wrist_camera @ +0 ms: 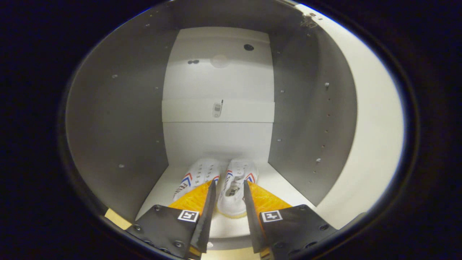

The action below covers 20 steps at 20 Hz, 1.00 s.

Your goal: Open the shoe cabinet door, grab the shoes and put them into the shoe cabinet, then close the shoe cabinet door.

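In the gripper view, the gripper looks into the open shoe cabinet, its two fingers parted by a narrow gap and reaching over the front edge of the cabinet's bottom shelf. Two white shoes with red and blue chevron stripes sit side by side on that shelf, toes toward the back wall. The right shoe lies in the gap between the fingers, its heel toward the camera; whether the fingers press on its sides or merely flank it cannot be told, since the finger edges cover the shoe's flanks. The left shoe lies just beside it, its rear half hidden behind the left finger. A higher shelf crosses the back of the cabinet, with a small fitting on its front edge too blurred to identify. The grey side walls carry rows of small holes and studs. The pale door edge curves along the right side, cut off by the lens.
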Each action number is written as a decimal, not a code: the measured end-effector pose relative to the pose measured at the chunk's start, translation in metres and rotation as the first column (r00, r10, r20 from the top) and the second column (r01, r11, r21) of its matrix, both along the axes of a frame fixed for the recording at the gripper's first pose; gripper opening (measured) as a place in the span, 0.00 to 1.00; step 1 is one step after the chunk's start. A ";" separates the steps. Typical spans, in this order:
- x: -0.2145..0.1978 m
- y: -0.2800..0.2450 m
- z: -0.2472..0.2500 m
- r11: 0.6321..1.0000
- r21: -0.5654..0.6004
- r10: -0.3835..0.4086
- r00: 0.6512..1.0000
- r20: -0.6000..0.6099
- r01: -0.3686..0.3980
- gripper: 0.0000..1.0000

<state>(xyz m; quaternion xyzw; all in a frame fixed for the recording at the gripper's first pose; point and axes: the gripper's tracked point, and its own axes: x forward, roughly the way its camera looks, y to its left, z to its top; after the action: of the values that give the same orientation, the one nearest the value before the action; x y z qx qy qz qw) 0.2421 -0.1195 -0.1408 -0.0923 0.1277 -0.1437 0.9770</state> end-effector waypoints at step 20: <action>-0.290 0.002 0.114 0.969 -0.051 -0.226 0.947 0.229 0.243 0.48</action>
<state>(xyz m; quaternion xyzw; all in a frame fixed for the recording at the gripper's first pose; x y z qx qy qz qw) -0.0483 -0.1171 -0.0264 -0.0983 0.0223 -0.2732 0.9567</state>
